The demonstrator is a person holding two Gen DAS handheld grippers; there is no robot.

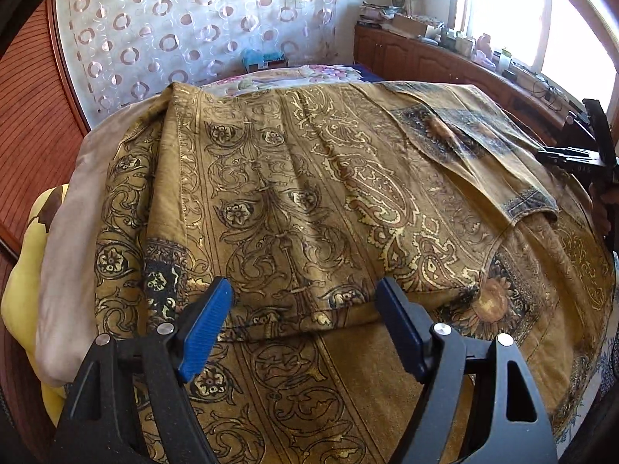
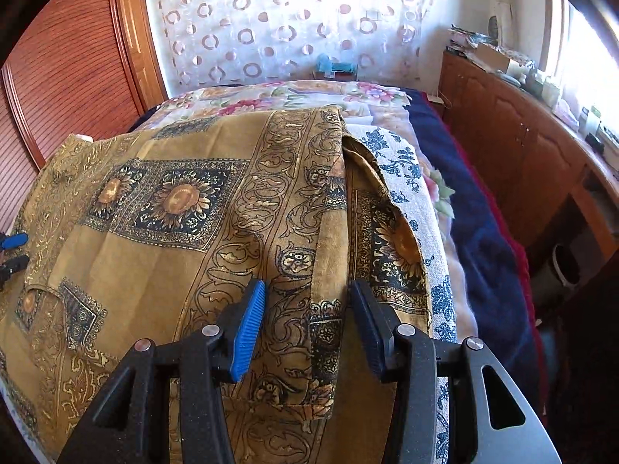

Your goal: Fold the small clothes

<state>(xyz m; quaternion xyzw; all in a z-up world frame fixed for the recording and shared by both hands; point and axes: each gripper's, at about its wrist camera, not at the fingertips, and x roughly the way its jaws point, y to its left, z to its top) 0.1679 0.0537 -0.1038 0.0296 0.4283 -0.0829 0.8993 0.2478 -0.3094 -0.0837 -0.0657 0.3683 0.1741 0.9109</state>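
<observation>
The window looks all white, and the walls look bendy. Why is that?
Left wrist view: sunlight washes out the window, so nothing outside shows; the cupboard and wooden panel bow from the fisheye lens. Right wrist view: the same glare at the window, the panel curves too, and the corners go black. The cloth stays sharp.

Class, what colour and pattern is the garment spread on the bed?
Mustard-gold garment with black scrollwork bands and dark sunflower panels; clearest in the right wrist view.
</observation>
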